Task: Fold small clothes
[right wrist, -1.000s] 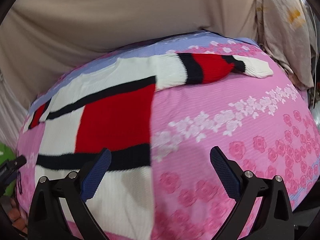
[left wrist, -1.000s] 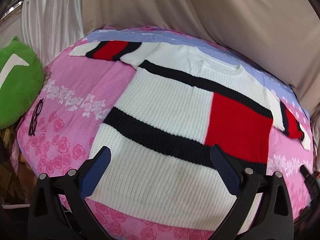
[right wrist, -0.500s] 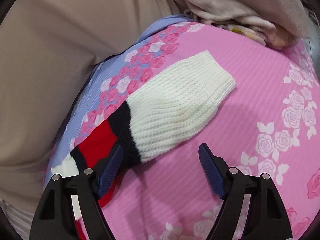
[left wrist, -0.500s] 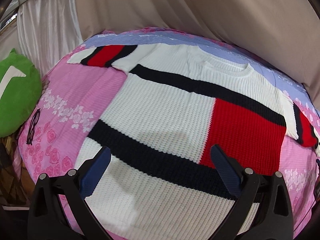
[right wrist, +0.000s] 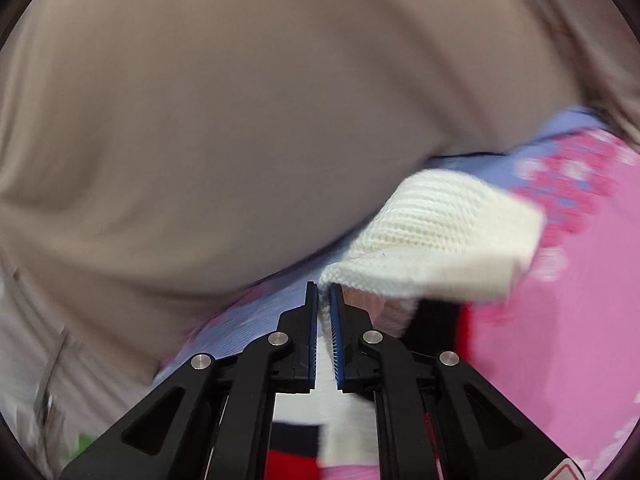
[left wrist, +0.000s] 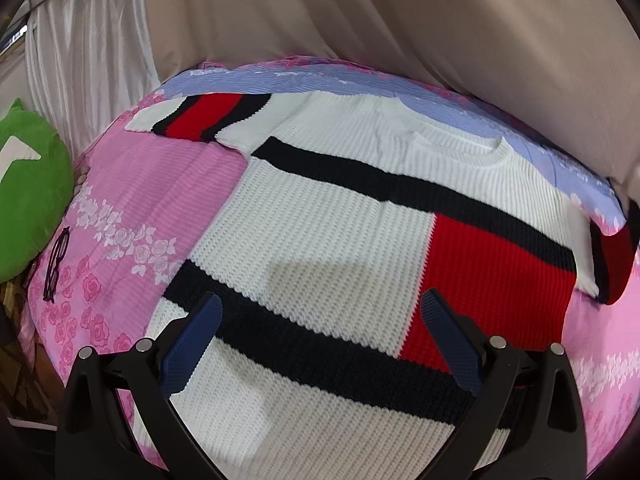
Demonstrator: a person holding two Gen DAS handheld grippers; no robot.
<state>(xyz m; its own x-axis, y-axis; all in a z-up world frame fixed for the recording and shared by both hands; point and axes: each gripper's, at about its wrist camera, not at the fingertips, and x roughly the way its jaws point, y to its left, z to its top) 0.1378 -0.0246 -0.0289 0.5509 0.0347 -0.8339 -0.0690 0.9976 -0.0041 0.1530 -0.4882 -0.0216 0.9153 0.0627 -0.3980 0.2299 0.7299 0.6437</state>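
A bed with a pink rose-printed and lilac ribbed cover (left wrist: pixel 168 184) carried a chunky white knitted sweater with navy bands and a red block (left wrist: pixel 340 248), spread flat with its neckline toward the beige curtain (left wrist: pixel 420 28) behind. A green plush cushion (left wrist: pixel 28 196) sat at the bed's left edge, with dark-framed glasses (left wrist: pixel 56 266) lying on the cover beside it. The left claw (left wrist: pixel 320 336) hung over the sweater's lower body, its blue pads spread wide and holding nothing. The right claw (right wrist: pixel 324 308) had just been closing and was pinched on the sweater's white ribbed sleeve cuff (right wrist: pixel 436 232), which was raised off the cover.
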